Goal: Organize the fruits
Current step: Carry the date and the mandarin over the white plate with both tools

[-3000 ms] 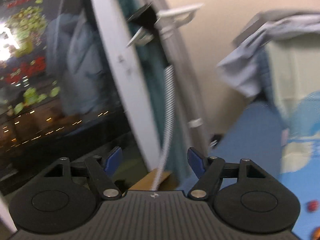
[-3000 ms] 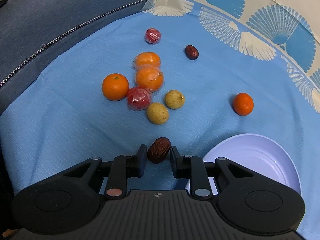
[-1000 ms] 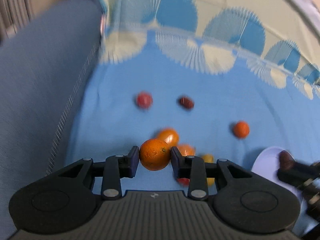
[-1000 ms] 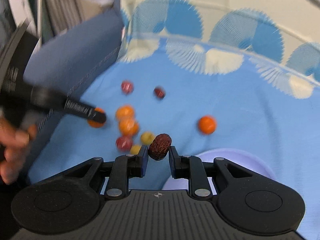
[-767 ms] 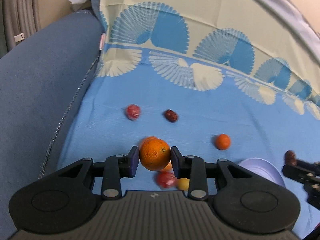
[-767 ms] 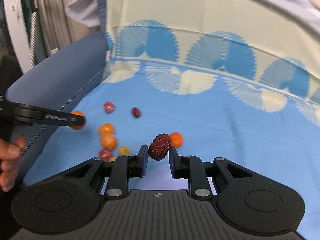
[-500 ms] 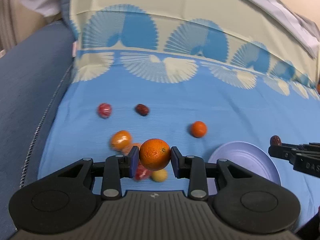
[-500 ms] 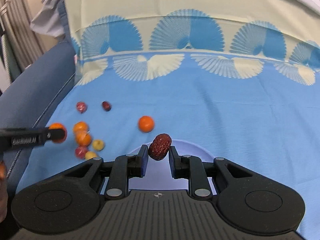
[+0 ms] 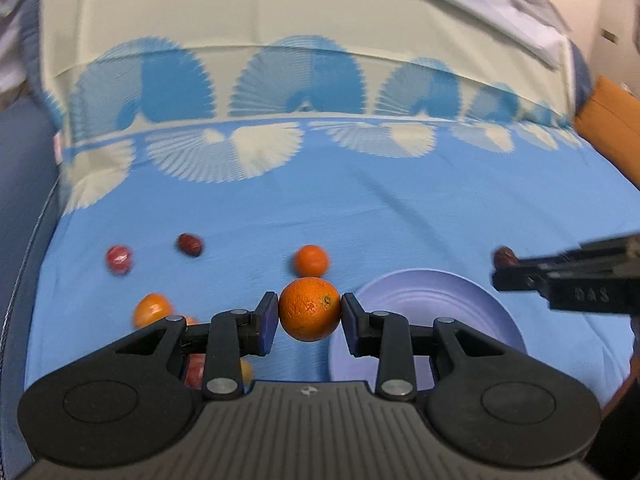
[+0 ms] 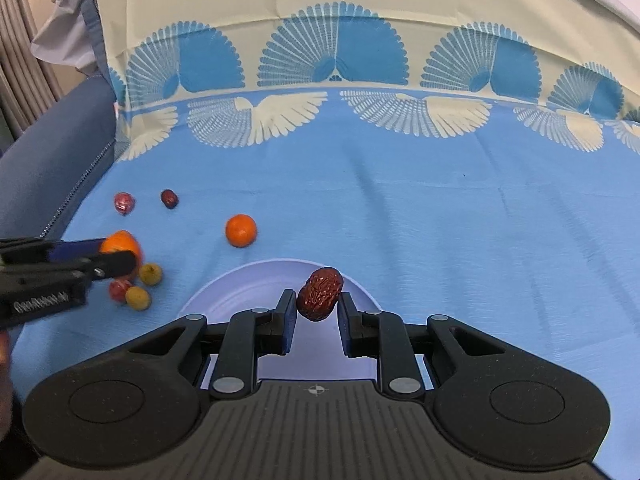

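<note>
My left gripper [image 9: 309,312] is shut on an orange [image 9: 309,309] and holds it in the air just left of the lilac plate [image 9: 432,308]. My right gripper [image 10: 316,307] is shut on a wrinkled red date [image 10: 319,293] and holds it above the lilac plate [image 10: 248,288]. The right gripper also shows in the left wrist view [image 9: 500,268] at the plate's right edge. The left gripper shows in the right wrist view [image 10: 116,254] with the orange [image 10: 122,245]. On the blue cloth lie a small orange [image 10: 240,231], a dark date [image 10: 169,198], a wrapped red fruit [image 10: 124,202] and two yellow fruits [image 10: 150,274].
A dark blue sofa arm [image 10: 44,152] runs along the left edge of the cloth. The cloth's cream and blue fan pattern [image 10: 332,60] rises at the back. An orange cushion [image 9: 608,120] sits at the far right. More wrapped fruit [image 9: 152,310] lies left of my left gripper.
Both grippers have swung right with their fruit. The plate now lies under the right gripper and beside the left one. The date sits over the plate's middle.
</note>
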`<state>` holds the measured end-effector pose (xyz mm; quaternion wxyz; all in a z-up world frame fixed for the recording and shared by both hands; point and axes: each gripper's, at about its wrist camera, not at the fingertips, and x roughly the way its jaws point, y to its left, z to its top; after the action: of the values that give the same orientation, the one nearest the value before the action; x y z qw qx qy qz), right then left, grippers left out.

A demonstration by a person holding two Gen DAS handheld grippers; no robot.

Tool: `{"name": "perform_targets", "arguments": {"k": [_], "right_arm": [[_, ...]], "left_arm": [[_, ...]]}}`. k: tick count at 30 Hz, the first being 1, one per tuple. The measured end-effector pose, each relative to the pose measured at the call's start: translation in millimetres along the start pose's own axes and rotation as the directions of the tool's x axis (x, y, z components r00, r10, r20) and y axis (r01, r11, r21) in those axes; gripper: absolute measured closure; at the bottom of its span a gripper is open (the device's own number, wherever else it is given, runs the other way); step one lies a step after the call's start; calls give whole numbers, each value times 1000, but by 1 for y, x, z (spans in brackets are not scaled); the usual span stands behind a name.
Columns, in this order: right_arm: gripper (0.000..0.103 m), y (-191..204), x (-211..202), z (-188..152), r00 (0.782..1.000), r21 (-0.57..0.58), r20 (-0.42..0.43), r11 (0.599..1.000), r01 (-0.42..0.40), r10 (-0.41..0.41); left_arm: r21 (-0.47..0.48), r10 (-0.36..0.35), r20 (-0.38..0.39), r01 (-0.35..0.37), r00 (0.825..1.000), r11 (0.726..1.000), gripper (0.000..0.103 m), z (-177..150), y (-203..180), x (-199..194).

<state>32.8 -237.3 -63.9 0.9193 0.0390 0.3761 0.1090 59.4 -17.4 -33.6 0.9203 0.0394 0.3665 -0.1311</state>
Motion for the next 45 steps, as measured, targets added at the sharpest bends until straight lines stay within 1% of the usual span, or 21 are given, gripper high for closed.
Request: {"name": "perform_targets", "arguments": {"k": [3, 4, 7, 9, 11, 15, 24, 29, 37, 45], "right_arm": [[80, -2, -2, 0, 1000, -4, 7, 1000, -3, 3], [80, -4, 1, -1, 1000, 0, -4, 1000, 3, -3], [80, -6, 6, -3, 1000, -6, -19, 1000, 12, -12], [80, -4, 7, -5, 999, -38, -18, 999, 34, -35], [80, -4, 7, -6, 999, -57, -18, 998, 41, -42], [80, -8, 8, -6, 999, -51, -23, 998, 42, -44], [80, -5, 12, -6, 997, -75, -38, 995, 58, -61], [80, -3, 16, -7, 996, -82, -49, 994, 69, -73], [80, -3, 16, -6, 996, -84, -45, 994, 69, -73], [80, -3, 15, -7, 997, -91, -47, 994, 64, -69]], "left_arm": [[65, -37, 8, 37, 999, 997, 66, -3, -14, 0], [91, -43, 11, 42, 999, 995, 66, -5, -18, 0], [181, -30, 24, 25, 999, 983, 66, -11, -32, -1], [212, -31, 27, 24, 999, 977, 66, -13, -37, 1], [219, -43, 24, 37, 999, 975, 66, -14, -39, 3], [235, -65, 13, 60, 998, 970, 66, -16, -42, 5], [294, -89, -10, 88, 996, 952, 65, -22, -52, 10], [303, -95, -18, 96, 995, 948, 65, -23, -54, 11], [292, -108, -27, 111, 994, 950, 65, -22, -54, 14], [327, -133, -51, 142, 990, 934, 65, -28, -60, 15]]}}
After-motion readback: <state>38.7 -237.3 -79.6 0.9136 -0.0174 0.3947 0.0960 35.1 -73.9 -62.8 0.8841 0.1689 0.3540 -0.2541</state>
